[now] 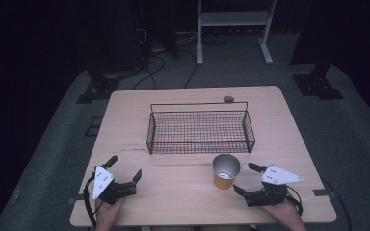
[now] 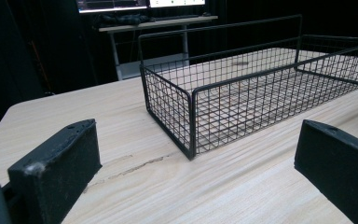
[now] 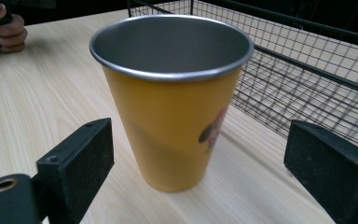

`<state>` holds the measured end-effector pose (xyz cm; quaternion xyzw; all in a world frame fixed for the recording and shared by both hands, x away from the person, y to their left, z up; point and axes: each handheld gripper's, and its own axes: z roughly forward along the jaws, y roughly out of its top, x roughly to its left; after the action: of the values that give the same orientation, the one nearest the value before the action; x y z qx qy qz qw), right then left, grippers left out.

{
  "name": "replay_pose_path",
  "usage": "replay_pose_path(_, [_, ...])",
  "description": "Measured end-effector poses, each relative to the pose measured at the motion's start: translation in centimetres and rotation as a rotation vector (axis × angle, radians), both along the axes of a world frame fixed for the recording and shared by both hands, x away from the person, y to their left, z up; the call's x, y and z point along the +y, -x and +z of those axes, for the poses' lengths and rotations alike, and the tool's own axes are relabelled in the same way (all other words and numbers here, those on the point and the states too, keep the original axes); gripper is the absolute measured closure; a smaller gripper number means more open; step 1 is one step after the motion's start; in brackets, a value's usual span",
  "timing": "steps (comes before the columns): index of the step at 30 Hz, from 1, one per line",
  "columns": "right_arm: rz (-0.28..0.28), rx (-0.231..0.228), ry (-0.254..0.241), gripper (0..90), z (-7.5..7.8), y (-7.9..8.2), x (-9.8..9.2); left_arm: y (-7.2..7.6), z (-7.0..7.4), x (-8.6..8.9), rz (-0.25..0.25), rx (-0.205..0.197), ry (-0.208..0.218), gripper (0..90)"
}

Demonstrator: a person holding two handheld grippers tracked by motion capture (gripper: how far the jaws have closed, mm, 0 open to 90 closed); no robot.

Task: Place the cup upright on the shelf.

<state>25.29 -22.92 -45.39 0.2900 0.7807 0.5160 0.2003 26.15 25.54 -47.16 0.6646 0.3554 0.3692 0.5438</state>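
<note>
Work in hand: the right gripper (image 1: 247, 179) is lined up on the yellow cup (image 1: 226, 171), most likely to lift it into the wire basket (image 1: 200, 128); that is a judgement from how things lie.
Cup: upright on the table (image 1: 183, 197), lower centre of the high view, just in front of the basket's near wall and apart from it; nothing shows inside it. In the right gripper view it fills the middle of the frame (image 3: 175, 100).
Right gripper: jaws spread wide, one on each side of the cup, neither touching it.
Left gripper: at lower left of the high view (image 1: 124, 171), jaws apart and holding nothing, facing the basket's near corner (image 2: 193, 121).
Basket: centre of the table, nothing in it.
Done so far: approach only; the cup is framed between the jaws.
Left to do: close on the cup, lift it over the wire wall, set it down inside, let go.
</note>
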Motion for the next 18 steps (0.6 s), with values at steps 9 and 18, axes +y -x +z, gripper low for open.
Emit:
replay_pose_path(9, [0.017, 0.003, 0.012, 2.1, 0.0, -0.8, 1.6, 0.0, 0.0, 0.0, 0.001, -0.001, -0.003, 0.0])
replay_pose_path(18, [0.032, -0.003, 0.013, 1.8, 0.0, -1.4, 3.0, 0.0, 0.0, 0.0, -0.001, -0.001, -0.001, 0.0])
